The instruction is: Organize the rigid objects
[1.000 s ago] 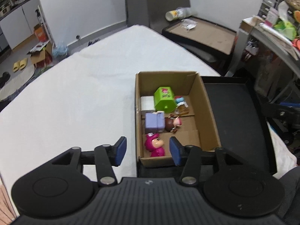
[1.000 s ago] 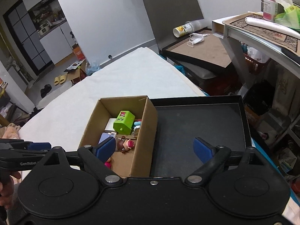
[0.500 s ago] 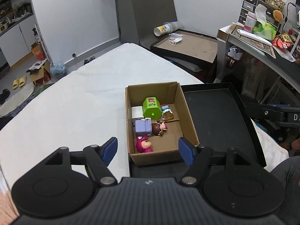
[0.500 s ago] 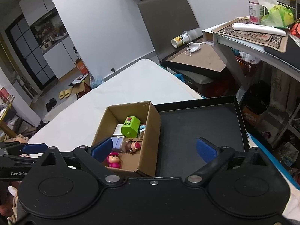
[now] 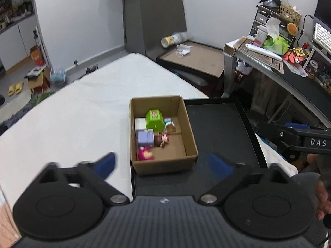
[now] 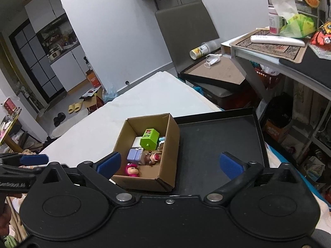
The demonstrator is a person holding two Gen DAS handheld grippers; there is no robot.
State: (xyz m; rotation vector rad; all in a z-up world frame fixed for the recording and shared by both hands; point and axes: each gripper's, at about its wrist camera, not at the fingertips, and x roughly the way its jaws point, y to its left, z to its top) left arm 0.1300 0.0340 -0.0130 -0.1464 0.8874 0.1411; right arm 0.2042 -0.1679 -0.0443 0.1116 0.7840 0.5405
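A brown cardboard box (image 5: 190,140) (image 6: 171,144) sits at the left end of a black tray (image 5: 219,128) (image 6: 217,140). Inside lie several small toys: a green block (image 5: 154,119) (image 6: 149,139), a lilac block (image 5: 145,137) (image 6: 135,156), a white cube (image 5: 139,123), a pink figure (image 5: 145,154) (image 6: 132,169) and a brown-haired figure (image 5: 162,139) (image 6: 152,157). My left gripper (image 5: 163,165) is open and empty, held back above the box's near end. My right gripper (image 6: 168,164) is open and empty, above the box's near right corner.
The tray rests on a white bed (image 5: 82,107) (image 6: 144,99). A grey chair (image 5: 163,24) with a framed board (image 5: 198,60) stands behind. A cluttered desk (image 5: 289,66) (image 6: 289,47) is at the right. Floor clutter lies at the far left.
Both grippers have pulled back and up from the box, so it looks smaller. My left gripper's jaws have opened wider. The toys have not moved.
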